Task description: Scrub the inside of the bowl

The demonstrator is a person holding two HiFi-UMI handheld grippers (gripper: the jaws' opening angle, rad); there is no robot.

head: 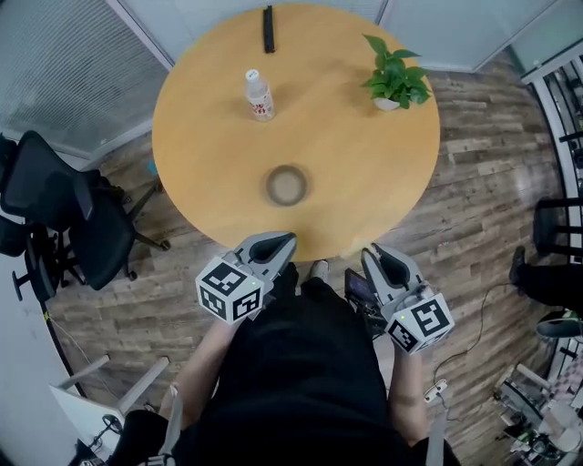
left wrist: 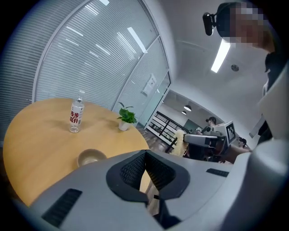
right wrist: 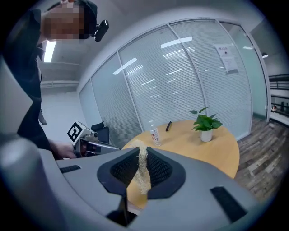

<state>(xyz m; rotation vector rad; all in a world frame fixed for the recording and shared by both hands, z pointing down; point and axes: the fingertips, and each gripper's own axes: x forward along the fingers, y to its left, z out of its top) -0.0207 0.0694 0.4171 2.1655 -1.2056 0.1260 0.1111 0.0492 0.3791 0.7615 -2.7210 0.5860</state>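
Note:
A small brown bowl (head: 287,185) (left wrist: 90,157) stands empty on the round wooden table (head: 364,164), near its front edge. Both grippers hang below that edge, close to the person's body and apart from the bowl. My left gripper (head: 282,242) (left wrist: 145,155) is shut with nothing between its jaws. My right gripper (head: 383,258) (right wrist: 142,152) is shut on a pale fibrous scrubber (right wrist: 143,170), which sticks up between the pads. From the left gripper view the scrubber (left wrist: 184,142) shows as a fuzzy tuft on the right gripper. The right gripper view does not show the bowl.
A clear water bottle (head: 260,96) (right wrist: 155,134) stands behind the bowl. A potted plant (head: 396,80) (right wrist: 206,124) is at the table's right, and a black stick-like object (head: 268,28) lies at the far edge. Black office chairs (head: 64,214) stand left of the table.

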